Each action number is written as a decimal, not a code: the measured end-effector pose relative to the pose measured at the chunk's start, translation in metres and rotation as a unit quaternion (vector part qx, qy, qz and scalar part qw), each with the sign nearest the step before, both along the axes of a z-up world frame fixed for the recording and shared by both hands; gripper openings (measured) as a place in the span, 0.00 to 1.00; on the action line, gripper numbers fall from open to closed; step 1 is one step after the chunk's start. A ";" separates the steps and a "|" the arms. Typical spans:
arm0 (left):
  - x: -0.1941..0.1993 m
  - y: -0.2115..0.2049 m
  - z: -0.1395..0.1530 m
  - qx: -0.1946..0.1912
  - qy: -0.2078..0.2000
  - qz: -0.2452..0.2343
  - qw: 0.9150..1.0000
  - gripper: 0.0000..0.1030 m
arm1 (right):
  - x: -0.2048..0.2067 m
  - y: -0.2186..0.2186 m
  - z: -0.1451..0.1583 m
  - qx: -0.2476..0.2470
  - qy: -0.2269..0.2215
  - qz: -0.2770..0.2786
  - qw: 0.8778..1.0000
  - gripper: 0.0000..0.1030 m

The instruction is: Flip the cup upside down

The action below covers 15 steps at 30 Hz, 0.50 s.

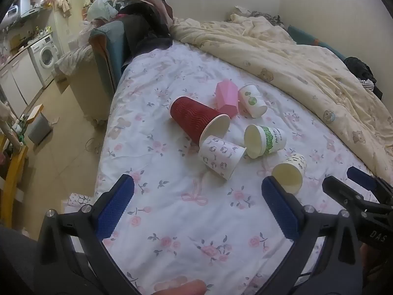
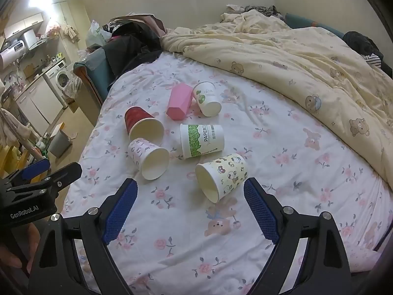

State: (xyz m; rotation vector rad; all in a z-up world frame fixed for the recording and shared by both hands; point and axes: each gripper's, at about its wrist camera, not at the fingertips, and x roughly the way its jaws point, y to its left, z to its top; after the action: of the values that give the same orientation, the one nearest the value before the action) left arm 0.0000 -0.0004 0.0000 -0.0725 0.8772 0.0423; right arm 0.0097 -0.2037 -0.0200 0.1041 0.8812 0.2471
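Several cups lie on their sides on the floral bed sheet [image 1: 172,209]. A red ribbed cup [image 1: 196,120] [image 2: 141,125], a pink faceted cup [image 1: 227,98] [image 2: 179,102], a white cup with a green print [image 1: 253,100] [image 2: 207,99], a green-banded "PAPER" cup [image 1: 265,141] [image 2: 202,141], a white cartoon cup [image 1: 221,157] [image 2: 148,157] and a yellowish bear cup [image 1: 291,172] [image 2: 222,175]. My left gripper [image 1: 196,186] is open and empty, short of the cups. My right gripper [image 2: 190,189] is open and empty, its jaws just in front of the bear cup; it also shows in the left wrist view [image 1: 353,184].
A cream bear-print duvet [image 2: 307,56] is bunched across the back and right of the bed. Dark clothes and bags [image 1: 142,24] pile at the far left corner. The bed's left edge drops to a tiled floor with a grey bin [image 1: 39,127] and a washing machine [image 1: 45,54].
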 end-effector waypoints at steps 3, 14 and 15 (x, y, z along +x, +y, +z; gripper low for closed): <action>0.000 0.000 0.000 0.001 -0.001 0.001 1.000 0.99 | 0.000 0.000 0.000 -0.001 0.001 0.000 1.000 0.88; 0.000 0.000 0.000 -0.001 0.000 0.001 1.000 0.99 | 0.000 0.000 0.000 -0.002 0.000 0.000 1.000 0.88; 0.000 0.000 0.000 -0.001 0.000 0.001 1.000 0.99 | -0.001 0.000 0.000 -0.001 0.000 0.000 1.000 0.88</action>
State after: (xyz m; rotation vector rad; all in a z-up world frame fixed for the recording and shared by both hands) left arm 0.0000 -0.0004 0.0000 -0.0758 0.8769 0.0421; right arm 0.0091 -0.2038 -0.0197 0.1013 0.8807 0.2462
